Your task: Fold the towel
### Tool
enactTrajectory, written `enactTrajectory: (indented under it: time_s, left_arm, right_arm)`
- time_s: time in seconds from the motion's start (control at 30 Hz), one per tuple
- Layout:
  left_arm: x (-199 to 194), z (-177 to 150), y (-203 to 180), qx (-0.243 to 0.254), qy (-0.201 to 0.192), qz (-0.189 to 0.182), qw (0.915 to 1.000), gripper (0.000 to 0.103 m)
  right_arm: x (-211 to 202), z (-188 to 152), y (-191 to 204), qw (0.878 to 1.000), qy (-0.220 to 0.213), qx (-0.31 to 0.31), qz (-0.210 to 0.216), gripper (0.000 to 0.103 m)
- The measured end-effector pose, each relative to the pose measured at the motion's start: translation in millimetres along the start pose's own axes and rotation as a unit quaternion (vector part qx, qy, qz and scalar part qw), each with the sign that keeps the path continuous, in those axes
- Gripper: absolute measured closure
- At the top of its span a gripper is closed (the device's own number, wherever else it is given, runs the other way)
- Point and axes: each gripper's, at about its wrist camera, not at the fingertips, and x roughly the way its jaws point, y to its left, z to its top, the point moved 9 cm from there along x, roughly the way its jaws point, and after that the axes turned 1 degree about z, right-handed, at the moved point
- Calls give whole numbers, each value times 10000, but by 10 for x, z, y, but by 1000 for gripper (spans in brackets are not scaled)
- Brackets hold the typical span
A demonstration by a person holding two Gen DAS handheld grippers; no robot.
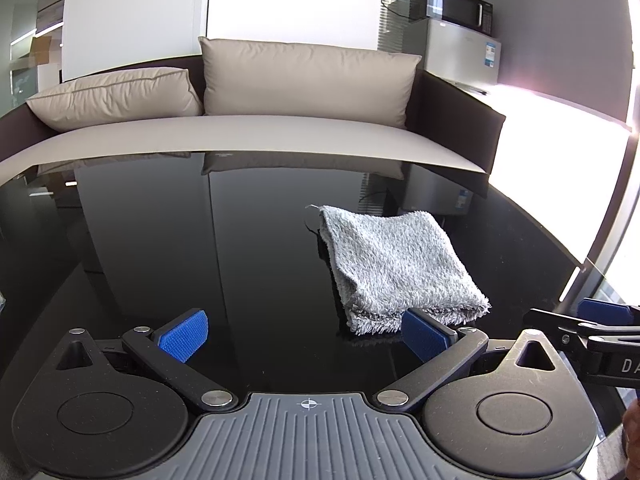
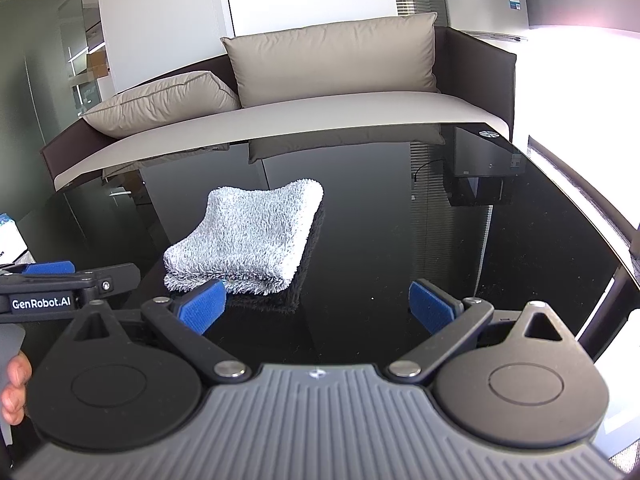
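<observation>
A grey fluffy towel (image 1: 396, 266) lies folded into a small thick square on the glossy black table (image 1: 200, 248). In the left wrist view it sits right of centre, just beyond my right fingertip. My left gripper (image 1: 304, 334) is open with nothing between its blue pads. In the right wrist view the folded towel (image 2: 248, 240) lies left of centre, its near edge just past the left blue pad. My right gripper (image 2: 318, 306) is open and holds nothing. Each gripper shows at the edge of the other's view: the right gripper (image 1: 592, 326) and the left gripper (image 2: 60, 284).
A sofa (image 1: 256, 132) with two beige cushions runs along the table's far edge. A small fridge (image 1: 464, 52) with a microwave (image 1: 452, 6) on top stands at the back right. A person's hand (image 2: 14, 388) shows at the lower left. A white box (image 2: 10, 236) sits far left.
</observation>
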Motion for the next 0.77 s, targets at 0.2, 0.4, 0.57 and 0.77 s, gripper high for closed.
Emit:
enactTrajectory:
  time_s: [0.2, 0.4, 0.57, 0.77]
  left_arm:
    - [-12, 16, 0, -2, -22, -3, 10000, 1]
    - [-8, 19, 0, 19, -23, -16, 10000, 1]
    - [-9, 20, -5, 31, -35, -23, 10000, 1]
    - [-25, 2, -9, 20, -36, -15, 10000, 1]
  right_arm:
    - [11, -9, 8, 10000, 20, -26, -15, 3]
    - [13, 1, 8, 10000, 28, -25, 1, 3]
    - [4, -13, 7, 10000, 12, -28, 30, 3]
    - [-3, 6, -2, 10000, -10, -2, 43, 3]
